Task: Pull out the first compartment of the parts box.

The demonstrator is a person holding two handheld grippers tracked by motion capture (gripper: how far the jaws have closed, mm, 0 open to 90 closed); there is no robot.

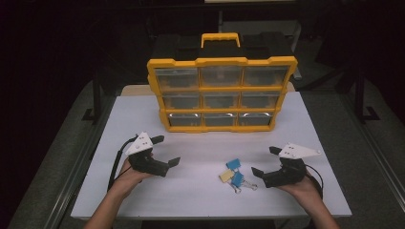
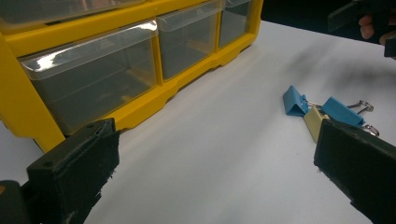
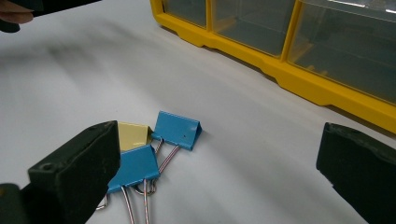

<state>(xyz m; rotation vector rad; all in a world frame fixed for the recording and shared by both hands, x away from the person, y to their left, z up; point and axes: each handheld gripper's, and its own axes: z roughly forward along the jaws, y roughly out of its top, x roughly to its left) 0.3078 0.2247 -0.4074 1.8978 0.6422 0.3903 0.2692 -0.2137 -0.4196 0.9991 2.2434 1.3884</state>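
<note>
Between both open grippers (image 1: 263, 161) lie binder clips (image 1: 232, 173).

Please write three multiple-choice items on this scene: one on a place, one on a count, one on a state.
1. Where do the binder clips lie?
A. On the table, nearer the right tool
B. Inside a drawer
C. On top of the organizer

2. How many clips are blue?
A. None
B. Two
C. Four

3. How is the left tool?
A. Shut on a clip
B. Open, holding nothing
C. Lying flat, unheld

Answers: 1 A, they lie on the white top before the yellow organizer; 2 B, two blue with one yellow; 3 B, its jaws stand wide apart.
</note>
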